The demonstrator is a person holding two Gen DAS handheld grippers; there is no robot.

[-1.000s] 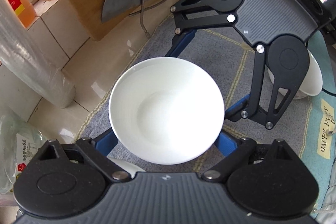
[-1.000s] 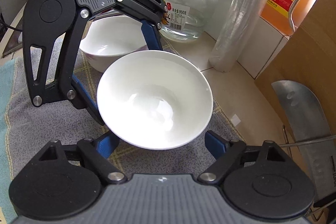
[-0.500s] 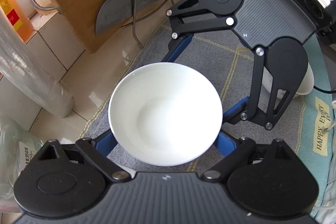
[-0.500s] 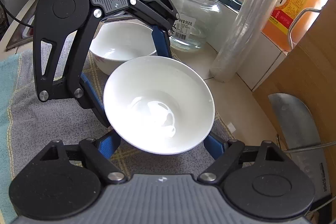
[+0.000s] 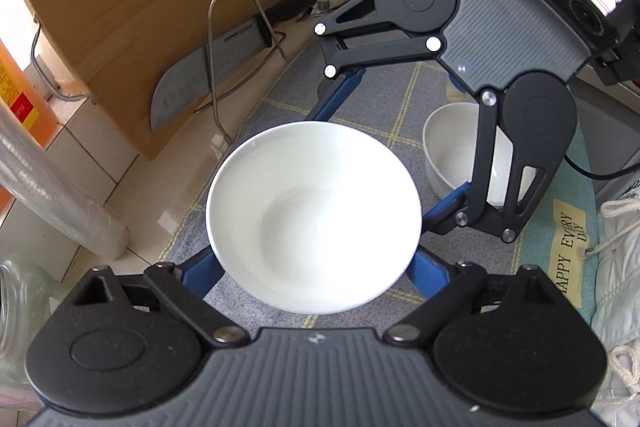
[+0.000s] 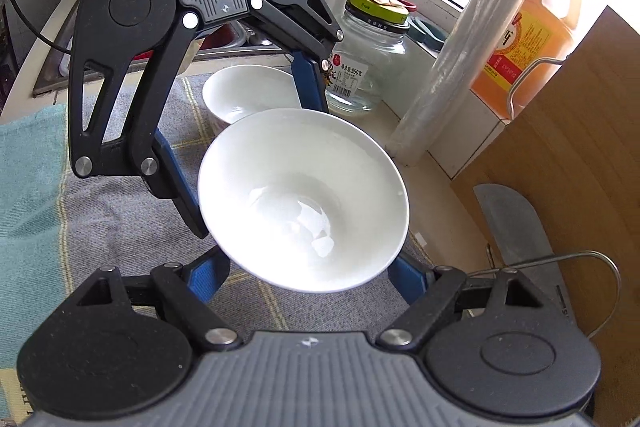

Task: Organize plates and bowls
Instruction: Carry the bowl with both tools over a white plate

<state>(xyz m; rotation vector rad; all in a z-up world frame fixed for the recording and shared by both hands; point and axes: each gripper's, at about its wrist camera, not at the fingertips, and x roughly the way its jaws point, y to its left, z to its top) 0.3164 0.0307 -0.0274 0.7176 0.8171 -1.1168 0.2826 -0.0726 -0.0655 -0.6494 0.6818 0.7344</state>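
Both tools carry the same white bowl [image 5: 314,217], which sits clear above the grey checked towel [image 5: 256,119] on the tabletop. The left hand-held gripper [image 5: 316,269] clasps it across its lower body with blue fingers [image 5: 202,271] spread wide, and the right hand-held gripper [image 6: 308,277] does the same from the opposite side — so the bowl is held from two sides at once. The right jaws have just been closing a little, the bowl between them. Two more white bowls rest on the towel — one [image 5: 456,151] behind the right tool, one [image 6: 250,93] near the glass jar [image 6: 370,63]. By my reading the sorting is at an early stage: one bowl is in the air, nothing is stacked yet, and no plates show.
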